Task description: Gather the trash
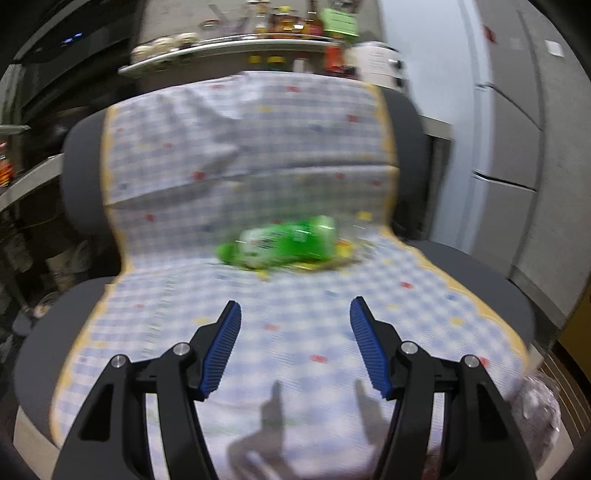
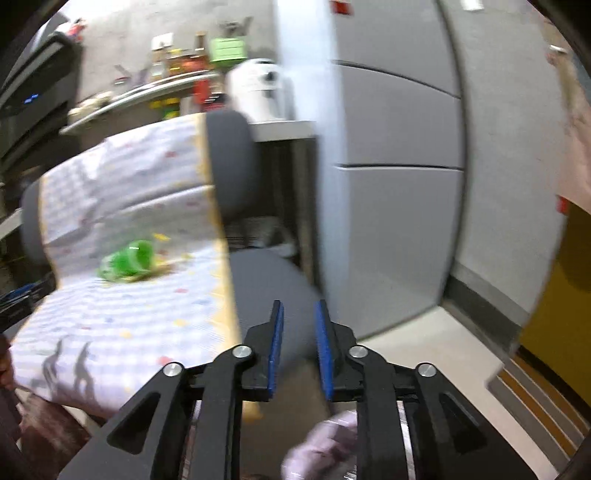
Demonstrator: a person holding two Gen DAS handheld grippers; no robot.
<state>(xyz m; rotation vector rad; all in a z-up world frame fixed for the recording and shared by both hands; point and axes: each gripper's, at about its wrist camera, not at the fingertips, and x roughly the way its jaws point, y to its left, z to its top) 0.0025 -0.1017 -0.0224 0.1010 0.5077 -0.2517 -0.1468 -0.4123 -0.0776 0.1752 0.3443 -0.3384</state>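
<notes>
A crushed green plastic bottle [image 1: 280, 242] lies on its side on a chair seat covered with a blue checked cloth [image 1: 258, 325], on top of a yellow wrapper [image 1: 332, 260]. My left gripper [image 1: 295, 310] is wide open and empty, hovering over the seat a short way in front of the bottle. In the right wrist view the bottle [image 2: 127, 260] is far to the left. My right gripper [image 2: 298, 308] is off the chair's right edge, jaws a narrow gap apart with nothing between them. A crumpled whitish bag [image 2: 325, 446] shows below it.
The chair has a grey backrest [image 1: 406, 122] and grey seat edge [image 2: 273, 288]. A grey cabinet or fridge [image 2: 399, 147] stands to the right. Cluttered shelves with bottles [image 1: 288, 22] are behind. A crumpled clear bag [image 1: 535, 406] sits at the seat's right front.
</notes>
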